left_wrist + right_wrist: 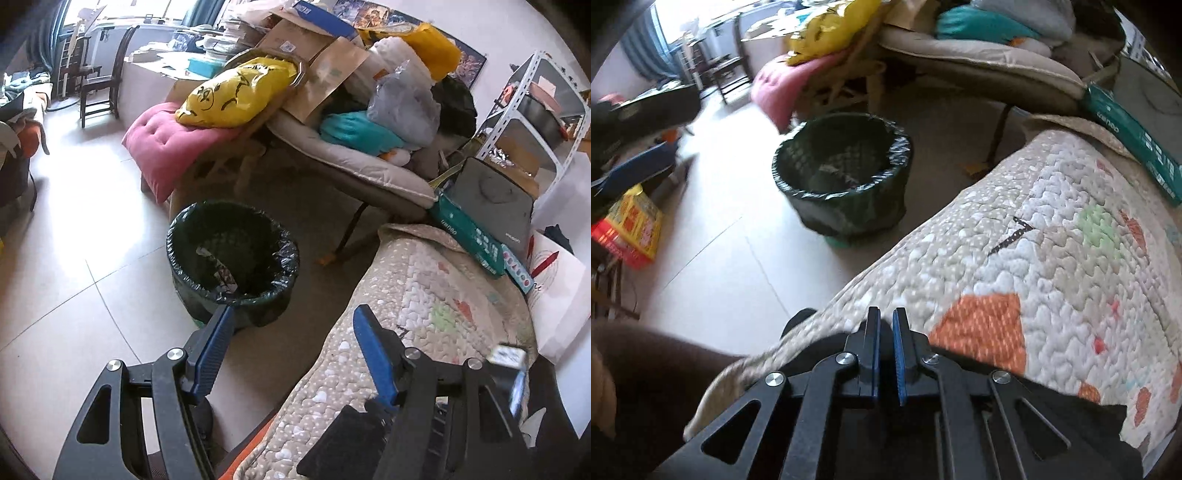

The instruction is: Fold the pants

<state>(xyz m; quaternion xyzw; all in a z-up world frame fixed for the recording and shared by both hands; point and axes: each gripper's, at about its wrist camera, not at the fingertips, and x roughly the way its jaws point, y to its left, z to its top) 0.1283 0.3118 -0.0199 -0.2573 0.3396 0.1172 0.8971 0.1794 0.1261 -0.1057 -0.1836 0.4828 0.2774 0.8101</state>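
My left gripper (293, 314) is open and empty, held over the edge of a quilted beige cover (424, 314) with coloured patches. Dark cloth (546, 406), perhaps the pants, lies low at the right under the gripper body. In the right wrist view my right gripper (886, 314) has its blue fingers nearly together with a thin gap, above the same quilt (1052, 258). Black fabric (1100, 421), likely the pants, shows just behind and below the jaws; I cannot tell whether it is pinched.
A bin with a black liner (232, 258) stands on the tiled floor beside the quilt, also in the right wrist view (846, 184). A cluttered lounge chair (369, 155), pink cushion (166, 147), green box (469, 232) and metal shelf (535, 110) are behind.
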